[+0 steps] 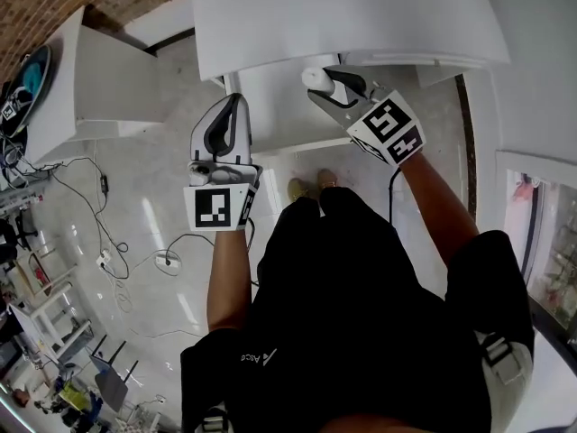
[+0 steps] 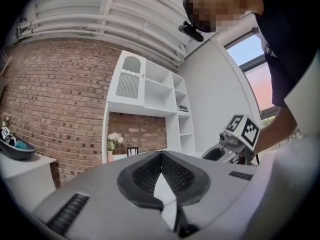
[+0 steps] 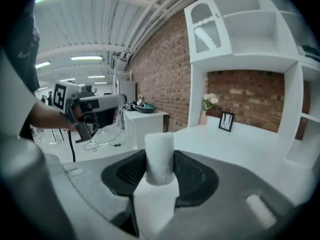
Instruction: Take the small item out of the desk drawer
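While clamped between right tongs (image 3: pixel 160 160), white cylinder (image 3: pixel 159 151) juts upward.

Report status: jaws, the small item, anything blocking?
Right gripper jaws shut on the white cylinder, which stands upright. Left gripper jaws shut, empty. Nothing blocking in view.

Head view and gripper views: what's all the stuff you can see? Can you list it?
Small roll: one, white, between the right gripper's jaws.
Desk: one, white, by brick wall.
Shelf unit: one, white, above desk.
Flowers: one bunch, pale, on desk.
Picture frame: one, black, on desk.
Bowl: one, dark, on side cabinet.
Cables: several, black and white, on floor.
Left gripper: one, grey, shut, empty.
Right gripper: one, grey, shut on the small roll.
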`<state>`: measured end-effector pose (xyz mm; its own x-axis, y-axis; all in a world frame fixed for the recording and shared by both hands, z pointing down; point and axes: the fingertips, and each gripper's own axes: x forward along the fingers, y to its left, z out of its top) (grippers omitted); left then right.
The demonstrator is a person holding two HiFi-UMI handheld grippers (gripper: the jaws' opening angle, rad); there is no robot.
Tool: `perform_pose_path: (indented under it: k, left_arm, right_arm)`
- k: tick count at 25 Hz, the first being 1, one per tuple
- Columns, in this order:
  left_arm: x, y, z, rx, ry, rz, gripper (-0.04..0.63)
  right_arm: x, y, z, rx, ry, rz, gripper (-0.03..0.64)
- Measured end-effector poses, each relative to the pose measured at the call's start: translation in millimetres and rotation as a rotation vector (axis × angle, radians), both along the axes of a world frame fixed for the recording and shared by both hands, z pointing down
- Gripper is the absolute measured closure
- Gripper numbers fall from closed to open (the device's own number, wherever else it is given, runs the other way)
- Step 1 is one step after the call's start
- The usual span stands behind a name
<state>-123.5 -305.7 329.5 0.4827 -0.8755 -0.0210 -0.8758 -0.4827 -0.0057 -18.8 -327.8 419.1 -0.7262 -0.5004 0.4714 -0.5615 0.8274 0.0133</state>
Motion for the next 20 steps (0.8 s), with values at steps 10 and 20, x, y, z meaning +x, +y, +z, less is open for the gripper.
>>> perform_pose_path:
  k: [10,20]
  left_arm:
    - [37.2,18.2,-44.8,0.049,-0.008,0.052,0.595]
    - [43.7,32.1,-74.0,0.097,0.001,0.068,0.595]
  right_arm:
    - [27.0,18.9,-106.8,0.214,-0.257,0.067,0.445]
    - [31.4,44.3,-157.0,0.33,-0.402,0.088,0.446]
